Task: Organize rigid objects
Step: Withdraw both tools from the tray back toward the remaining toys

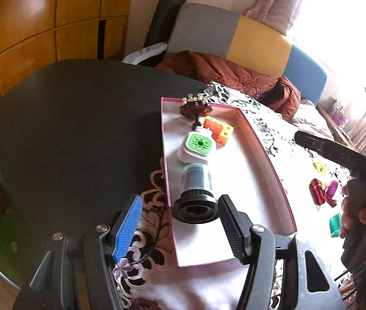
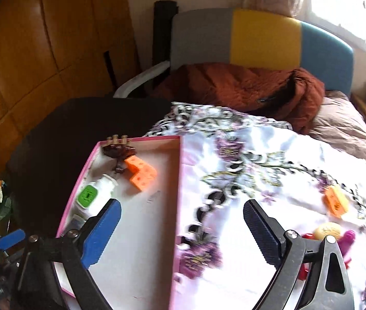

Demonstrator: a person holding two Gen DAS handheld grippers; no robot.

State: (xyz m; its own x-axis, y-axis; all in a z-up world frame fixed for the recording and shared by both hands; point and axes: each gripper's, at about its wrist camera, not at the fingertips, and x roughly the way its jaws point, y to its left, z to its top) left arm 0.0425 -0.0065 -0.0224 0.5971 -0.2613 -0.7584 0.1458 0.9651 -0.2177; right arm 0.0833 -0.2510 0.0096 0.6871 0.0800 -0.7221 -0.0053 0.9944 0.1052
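Observation:
A pink-edged white box lies on the flowered cloth. In it are a brown hair claw, an orange-yellow block, a white bottle with a green cap and a black-capped clear jar. My left gripper is open, its fingers on either side of the jar's cap without touching it. My right gripper is open and empty above the box's right wall. Its handle and the hand show in the left wrist view.
On the cloth right of the box lie an orange block, a yellow round piece, red and magenta items and a green one. A dark table lies left. A bed with a rust blanket is behind.

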